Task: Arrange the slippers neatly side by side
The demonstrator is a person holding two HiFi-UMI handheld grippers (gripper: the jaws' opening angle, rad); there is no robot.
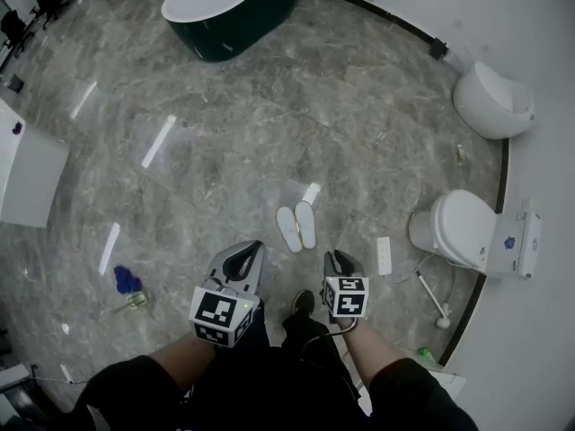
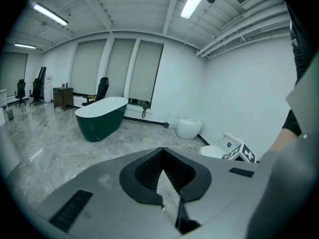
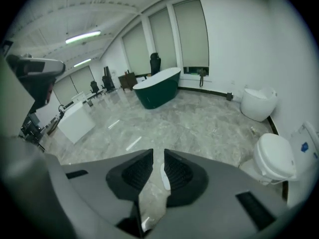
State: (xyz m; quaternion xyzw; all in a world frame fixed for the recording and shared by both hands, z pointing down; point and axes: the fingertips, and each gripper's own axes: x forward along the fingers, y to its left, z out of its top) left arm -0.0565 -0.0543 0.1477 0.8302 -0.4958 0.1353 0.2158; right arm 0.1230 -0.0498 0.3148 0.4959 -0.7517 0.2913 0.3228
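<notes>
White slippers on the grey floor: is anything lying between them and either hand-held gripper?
Nothing visible does. Only bare grey marble floor separates the pair of white slippers from the left hand-held gripper and the right hand-held gripper, both empty.

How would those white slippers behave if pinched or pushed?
The slippers look thin and flat, so probably light and somewhat floppy when pinched at one end. Lying flat, they shouldn't roll or tip. The floor is glossy, reflecting the lights, so a pushed slipper would likely slide easily.
</notes>
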